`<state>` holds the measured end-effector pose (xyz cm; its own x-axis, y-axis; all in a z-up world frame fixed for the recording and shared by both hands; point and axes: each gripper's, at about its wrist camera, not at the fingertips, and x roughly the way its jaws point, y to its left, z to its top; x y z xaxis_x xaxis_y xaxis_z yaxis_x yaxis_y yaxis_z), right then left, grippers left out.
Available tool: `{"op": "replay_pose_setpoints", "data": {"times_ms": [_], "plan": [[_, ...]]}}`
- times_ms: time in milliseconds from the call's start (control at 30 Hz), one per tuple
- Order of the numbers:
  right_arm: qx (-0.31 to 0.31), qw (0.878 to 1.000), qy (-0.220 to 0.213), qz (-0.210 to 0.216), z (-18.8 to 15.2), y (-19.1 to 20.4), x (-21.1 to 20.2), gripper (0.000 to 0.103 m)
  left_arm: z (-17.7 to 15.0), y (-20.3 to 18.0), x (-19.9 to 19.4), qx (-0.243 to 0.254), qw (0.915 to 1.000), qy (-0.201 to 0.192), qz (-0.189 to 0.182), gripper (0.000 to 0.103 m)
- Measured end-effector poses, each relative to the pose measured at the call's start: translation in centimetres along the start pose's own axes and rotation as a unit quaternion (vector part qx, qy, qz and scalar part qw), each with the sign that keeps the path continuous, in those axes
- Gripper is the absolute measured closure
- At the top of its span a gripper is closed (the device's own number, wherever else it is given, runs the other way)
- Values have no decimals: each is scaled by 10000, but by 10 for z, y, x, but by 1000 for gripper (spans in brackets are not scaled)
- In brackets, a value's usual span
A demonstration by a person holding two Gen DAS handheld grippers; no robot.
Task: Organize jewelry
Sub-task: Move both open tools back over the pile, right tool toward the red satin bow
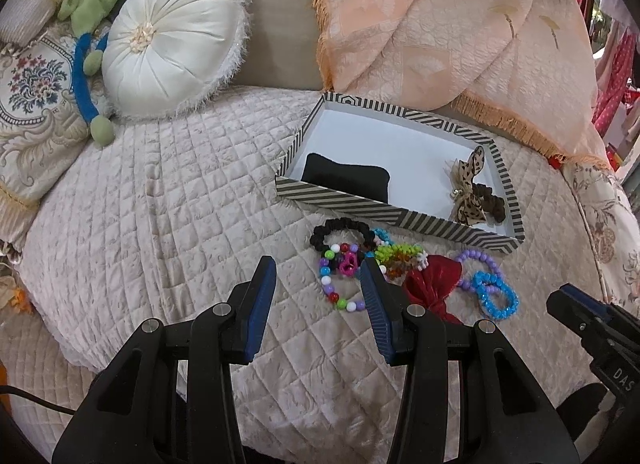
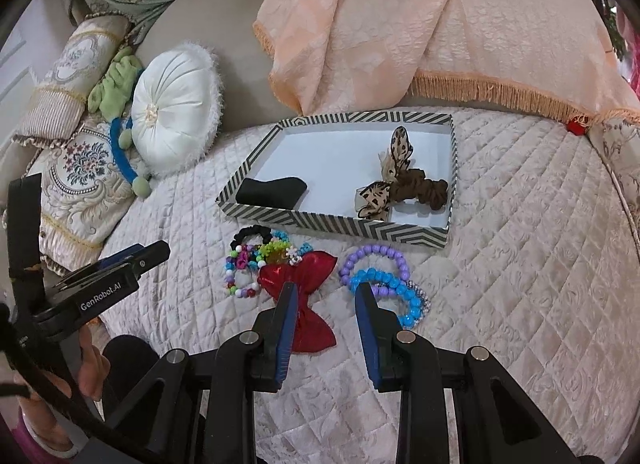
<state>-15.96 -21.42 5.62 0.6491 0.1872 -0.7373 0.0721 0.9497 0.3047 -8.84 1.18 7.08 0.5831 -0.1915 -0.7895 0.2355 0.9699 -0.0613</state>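
Note:
A striped box (image 1: 360,208) with a white floor lies on the quilted bed. It holds a black cushion (image 1: 346,176) and a leopard-print bow scrunchie (image 1: 472,192). In front of it lies a heap: a black scrunchie (image 1: 340,226), a multicolour bead bracelet (image 1: 332,288), a red bow (image 1: 434,280), and purple (image 1: 480,256) and blue bracelets (image 1: 496,296). My left gripper (image 1: 318,276) is open just short of the multicolour bracelet. My right gripper (image 2: 326,294) is open and empty, between the red bow (image 2: 308,276) and the blue bracelet (image 2: 400,288).
A round white cushion (image 1: 172,40) and a green and blue plush toy (image 1: 96,24) lie at the back left beside an embroidered pillow (image 1: 36,104). A peach fringed throw (image 1: 440,32) hangs behind the box. A hand (image 2: 88,368) holds the left gripper's handle.

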Motion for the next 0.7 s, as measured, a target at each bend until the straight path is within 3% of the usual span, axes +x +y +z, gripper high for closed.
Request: {"op": "replay_pose_setpoints", "data": {"times_ms": [400, 700], "plan": [[-8, 9996, 257, 113, -10, 2, 11, 75, 2, 29, 12, -521, 9974, 429, -241, 60], [-23, 9992, 369, 125, -11, 3, 19, 75, -2, 29, 26, -538, 9961, 639, -277, 60]]}}
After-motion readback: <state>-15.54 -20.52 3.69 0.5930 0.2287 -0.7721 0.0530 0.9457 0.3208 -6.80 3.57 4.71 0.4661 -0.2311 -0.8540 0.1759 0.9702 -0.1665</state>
